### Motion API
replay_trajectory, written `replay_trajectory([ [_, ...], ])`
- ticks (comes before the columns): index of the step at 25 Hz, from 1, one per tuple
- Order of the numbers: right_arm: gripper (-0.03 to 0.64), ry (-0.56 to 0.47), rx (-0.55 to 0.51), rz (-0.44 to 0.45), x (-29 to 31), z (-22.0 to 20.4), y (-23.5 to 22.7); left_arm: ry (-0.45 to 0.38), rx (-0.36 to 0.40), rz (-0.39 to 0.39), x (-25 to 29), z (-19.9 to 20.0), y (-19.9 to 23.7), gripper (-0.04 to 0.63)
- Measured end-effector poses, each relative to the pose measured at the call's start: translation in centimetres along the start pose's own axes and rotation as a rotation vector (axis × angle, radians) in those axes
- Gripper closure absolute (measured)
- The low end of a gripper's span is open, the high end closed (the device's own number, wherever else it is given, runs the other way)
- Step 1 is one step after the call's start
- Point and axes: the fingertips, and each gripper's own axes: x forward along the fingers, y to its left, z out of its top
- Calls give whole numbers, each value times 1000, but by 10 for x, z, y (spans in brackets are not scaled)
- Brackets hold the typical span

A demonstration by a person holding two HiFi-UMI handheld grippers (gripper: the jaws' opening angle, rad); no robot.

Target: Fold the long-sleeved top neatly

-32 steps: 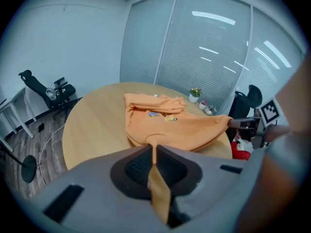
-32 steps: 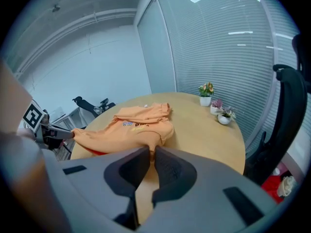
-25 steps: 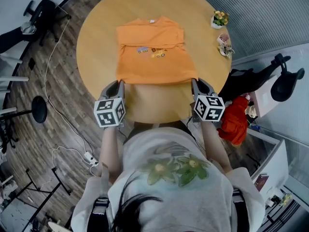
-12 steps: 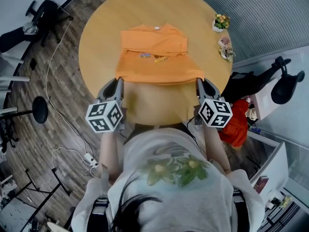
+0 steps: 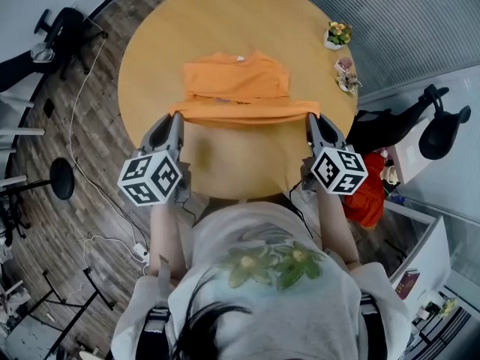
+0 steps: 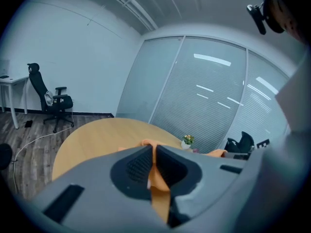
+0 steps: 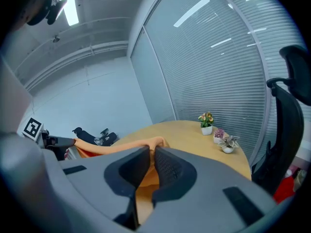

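An orange top (image 5: 237, 81) lies on the round wooden table (image 5: 225, 28), its neck at the far side. Its near hem (image 5: 241, 114) is lifted off the table and stretched between my two grippers. My left gripper (image 5: 177, 117) is shut on the hem's left corner, and orange cloth (image 6: 156, 183) shows pinched between its pads. My right gripper (image 5: 310, 117) is shut on the right corner, with cloth (image 7: 146, 178) between its pads too. The lower part of the top hangs from the hem and hides the print on its front.
Small potted plants (image 5: 339, 32) and a second little pot (image 5: 347, 73) stand at the table's far right edge. Office chairs (image 5: 60, 21) (image 5: 439, 122) stand off the table to the left and right. A red object (image 5: 367, 186) sits beside my right arm. Cables run over the wooden floor (image 5: 90, 178).
Both grippers have risen and carried the near hem up and away from me. The front of the top with its print has gone out of sight behind the lifted cloth.
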Motion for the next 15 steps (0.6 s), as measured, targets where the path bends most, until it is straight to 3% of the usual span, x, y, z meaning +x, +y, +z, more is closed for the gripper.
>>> replay_trajectory([
  [15, 577, 52, 41, -5, 126, 31, -30, 90, -58, 31, 117, 28, 51, 571],
])
